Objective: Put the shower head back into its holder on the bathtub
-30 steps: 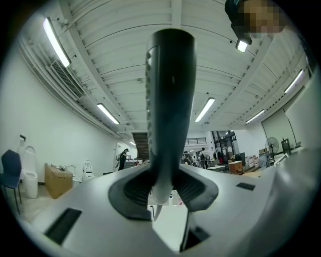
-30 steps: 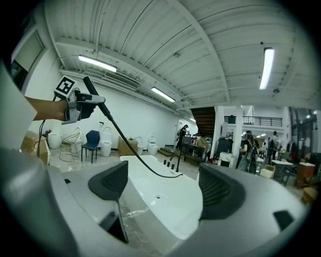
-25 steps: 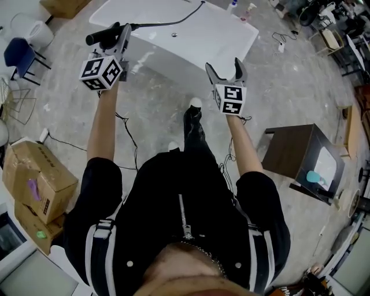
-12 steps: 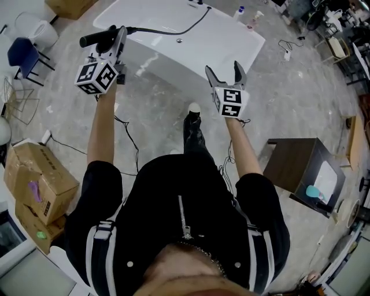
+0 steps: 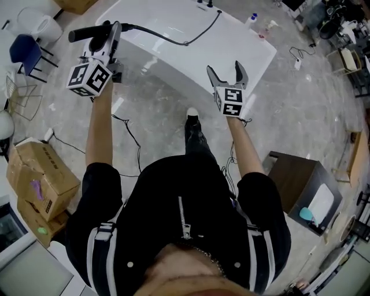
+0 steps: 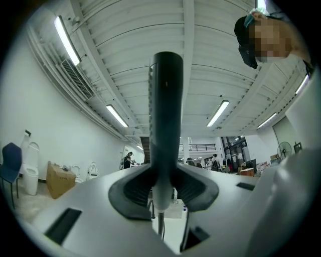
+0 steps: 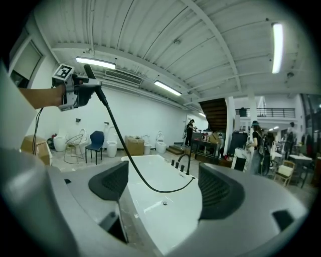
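My left gripper [image 5: 110, 36] is shut on the black shower head [image 5: 87, 33], held level over the bathtub's near left corner. In the left gripper view the shower head [image 6: 164, 120] stands straight up between the two pads. Its black hose [image 5: 173, 38] runs across the white bathtub [image 5: 191, 52] to the black taps [image 5: 205, 4] at the far rim. In the right gripper view the hose [image 7: 131, 160] sags over the bathtub [image 7: 160, 201] toward the faucet [image 7: 181, 164]. My right gripper [image 5: 227, 74] is open and empty, near the tub's front side.
A blue chair [image 5: 24, 53] and a white toilet [image 5: 36, 23] stand at the left. Cardboard boxes [image 5: 34, 179] sit on the floor lower left. A dark brown stool [image 5: 300, 188] is at the right. Cables [image 5: 130, 136] trail on the stone floor by my feet.
My left gripper has moved up and to the left with the shower head, drawing the hose along. The bathtub sits further right in the head view. The right gripper has hardly moved.
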Available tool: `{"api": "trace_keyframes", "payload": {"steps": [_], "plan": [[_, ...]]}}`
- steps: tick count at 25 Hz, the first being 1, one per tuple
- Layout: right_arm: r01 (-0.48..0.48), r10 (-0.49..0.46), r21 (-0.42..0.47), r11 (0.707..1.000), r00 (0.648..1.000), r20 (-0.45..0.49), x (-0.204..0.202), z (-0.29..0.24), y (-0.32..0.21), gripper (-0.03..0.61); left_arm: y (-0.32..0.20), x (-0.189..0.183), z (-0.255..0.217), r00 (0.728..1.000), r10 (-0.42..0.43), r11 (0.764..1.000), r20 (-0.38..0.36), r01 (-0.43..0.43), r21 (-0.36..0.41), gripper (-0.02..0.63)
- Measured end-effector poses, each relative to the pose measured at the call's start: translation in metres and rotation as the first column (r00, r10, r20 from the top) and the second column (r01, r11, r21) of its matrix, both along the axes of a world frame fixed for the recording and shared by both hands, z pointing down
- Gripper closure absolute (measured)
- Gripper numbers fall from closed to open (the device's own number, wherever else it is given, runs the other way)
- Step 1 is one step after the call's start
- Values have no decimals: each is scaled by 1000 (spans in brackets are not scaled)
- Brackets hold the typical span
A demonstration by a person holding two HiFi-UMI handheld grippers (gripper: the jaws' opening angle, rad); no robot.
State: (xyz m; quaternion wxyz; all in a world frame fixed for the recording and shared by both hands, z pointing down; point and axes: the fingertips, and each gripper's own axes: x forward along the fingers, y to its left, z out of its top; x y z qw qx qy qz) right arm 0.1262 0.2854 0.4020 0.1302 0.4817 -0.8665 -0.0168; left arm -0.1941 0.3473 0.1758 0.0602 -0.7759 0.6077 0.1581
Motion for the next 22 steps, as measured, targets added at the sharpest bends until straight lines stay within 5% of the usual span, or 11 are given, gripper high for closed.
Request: {"api": "trace_keyframes", "payload": {"steps": [12, 22], "plan": [[242, -253, -138, 960, 965, -64, -100, 48, -158, 157, -121, -47, -5, 996, -85, 993, -12, 84, -85, 466], [469, -519, -273, 840, 842, -149, -200, 128, -205, 184, -141, -77, -16, 983, -171, 980, -67, 163, -116, 466]]}}
